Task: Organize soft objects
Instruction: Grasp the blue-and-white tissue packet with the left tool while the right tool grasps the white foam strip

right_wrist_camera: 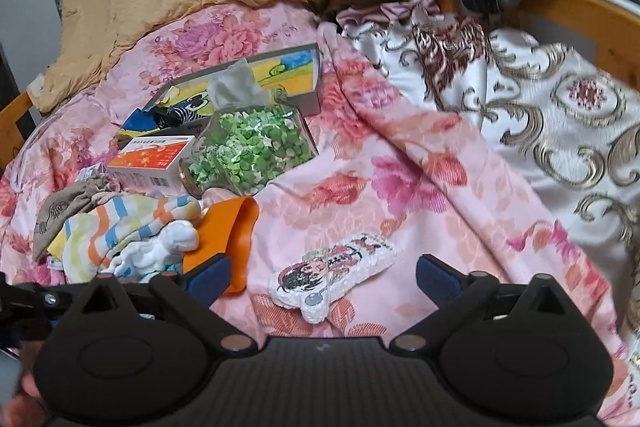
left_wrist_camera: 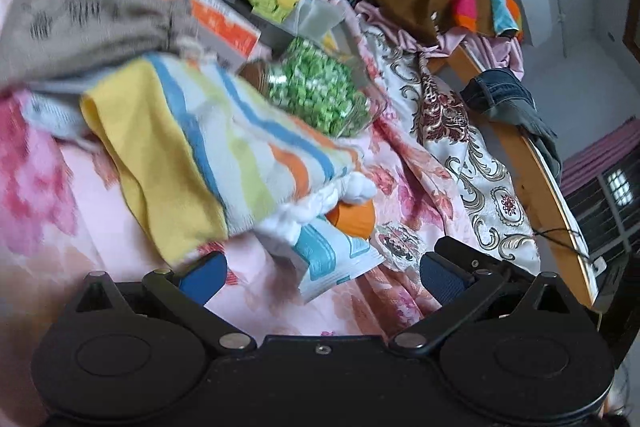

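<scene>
My left gripper (left_wrist_camera: pixel 320 267) is spread wide and holds nothing, low over a pink floral bedspread (left_wrist_camera: pixel 48 195). At ten o'clock from it lies a blurred grey-brown knit cloth (left_wrist_camera: pixel 80 23). Touching that, at eleven, is a soft striped towel in yellow, blue, white and orange (left_wrist_camera: pixel 208 139), with white fluffy fabric (left_wrist_camera: pixel 320 203) under its edge. At twelve rests a clear jar of green paper stars (left_wrist_camera: pixel 316 91).

My right gripper (right_wrist_camera: pixel 322 277) is also spread and empty. At ten o'clock sits an orange and white carton (right_wrist_camera: pixel 156 163), its print unreadable. Just ahead, at twelve, lies a flat white padded pouch with a cartoon figure (right_wrist_camera: pixel 336 271); its lettering is too small to read.
</scene>
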The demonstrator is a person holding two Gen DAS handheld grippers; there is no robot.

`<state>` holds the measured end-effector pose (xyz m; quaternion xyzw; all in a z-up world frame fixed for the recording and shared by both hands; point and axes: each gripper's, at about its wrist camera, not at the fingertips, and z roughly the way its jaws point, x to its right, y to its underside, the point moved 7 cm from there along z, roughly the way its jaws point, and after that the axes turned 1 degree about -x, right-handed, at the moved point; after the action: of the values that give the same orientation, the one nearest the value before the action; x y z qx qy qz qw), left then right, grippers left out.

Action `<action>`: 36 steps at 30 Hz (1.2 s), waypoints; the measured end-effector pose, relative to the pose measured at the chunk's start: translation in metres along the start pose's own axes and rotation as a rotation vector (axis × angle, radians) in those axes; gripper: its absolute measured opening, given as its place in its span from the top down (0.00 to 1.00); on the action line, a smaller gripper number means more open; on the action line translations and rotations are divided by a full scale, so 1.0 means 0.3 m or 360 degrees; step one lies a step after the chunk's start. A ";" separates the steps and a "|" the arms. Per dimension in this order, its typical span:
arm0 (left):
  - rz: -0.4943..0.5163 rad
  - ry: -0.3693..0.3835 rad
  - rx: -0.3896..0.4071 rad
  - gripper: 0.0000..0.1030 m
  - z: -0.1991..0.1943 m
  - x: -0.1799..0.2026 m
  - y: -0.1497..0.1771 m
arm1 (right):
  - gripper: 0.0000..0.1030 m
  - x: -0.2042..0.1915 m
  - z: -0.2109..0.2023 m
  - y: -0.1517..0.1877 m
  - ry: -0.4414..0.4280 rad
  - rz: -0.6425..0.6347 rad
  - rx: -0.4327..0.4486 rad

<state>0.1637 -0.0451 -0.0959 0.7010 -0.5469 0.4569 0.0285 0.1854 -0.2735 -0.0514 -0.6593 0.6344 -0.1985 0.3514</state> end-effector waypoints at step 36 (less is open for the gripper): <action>-0.0465 0.0131 -0.0041 0.55 0.133 -0.079 0.026 | 0.48 -0.013 0.149 0.047 -0.0130 0.0181 -0.0198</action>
<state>0.1822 -0.0522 -0.1384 0.7533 -0.4433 0.4693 0.1261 0.2068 -0.2594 -0.0908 -0.6503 0.6671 -0.1114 0.3461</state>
